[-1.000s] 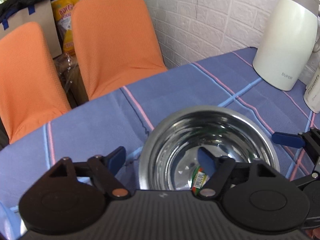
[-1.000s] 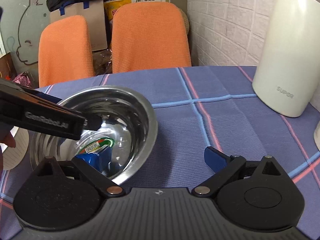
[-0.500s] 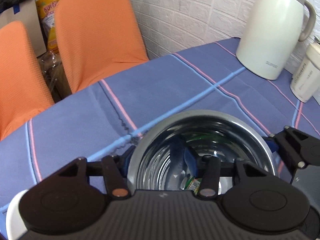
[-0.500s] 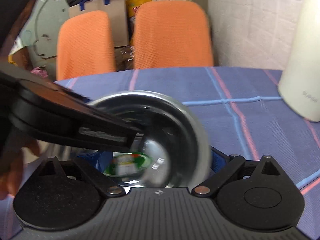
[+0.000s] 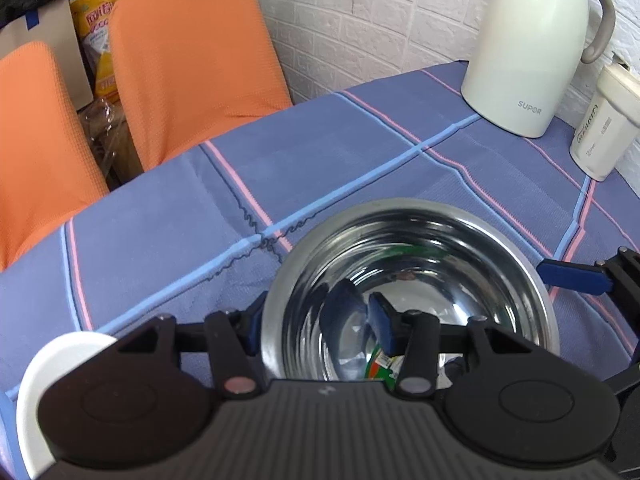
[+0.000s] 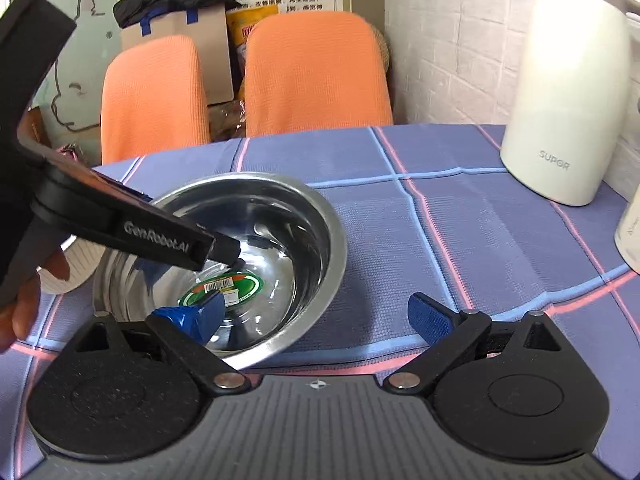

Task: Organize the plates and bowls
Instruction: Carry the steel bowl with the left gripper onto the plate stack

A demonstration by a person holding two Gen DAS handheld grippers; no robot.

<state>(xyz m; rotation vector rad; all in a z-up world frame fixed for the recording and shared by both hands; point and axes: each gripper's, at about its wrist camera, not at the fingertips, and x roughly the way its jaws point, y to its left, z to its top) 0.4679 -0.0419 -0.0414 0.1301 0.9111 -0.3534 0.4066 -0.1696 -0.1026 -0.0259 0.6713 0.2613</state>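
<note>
A steel bowl (image 5: 500,264) (image 6: 320,220) with a green label on its bottom stands on the blue checked tablecloth. My left gripper (image 5: 316,320) is shut on the bowl's near-left wall, one blue pad outside the rim and the other inside. In the right wrist view that left gripper (image 6: 224,248) reaches in from the left, held by a hand (image 6: 24,312). My right gripper (image 6: 316,314) is open and straddles the bowl's near rim, its left finger inside and its right finger over the cloth. A white ribbed bowl (image 6: 76,268) (image 5: 40,380) sits just left of the steel one.
A tall white thermos jug (image 5: 528,40) (image 6: 568,100) and a white canister (image 5: 604,132) stand at the right by the brick wall. Two orange chairs (image 5: 192,60) (image 6: 316,72) face the table's far edge. Cloth stretches between the bowl and the jug.
My left gripper's fingers have drawn in from wide open onto the steel bowl's wall. The bowl shifted a little and shows blur midway. The right gripper stays open.
</note>
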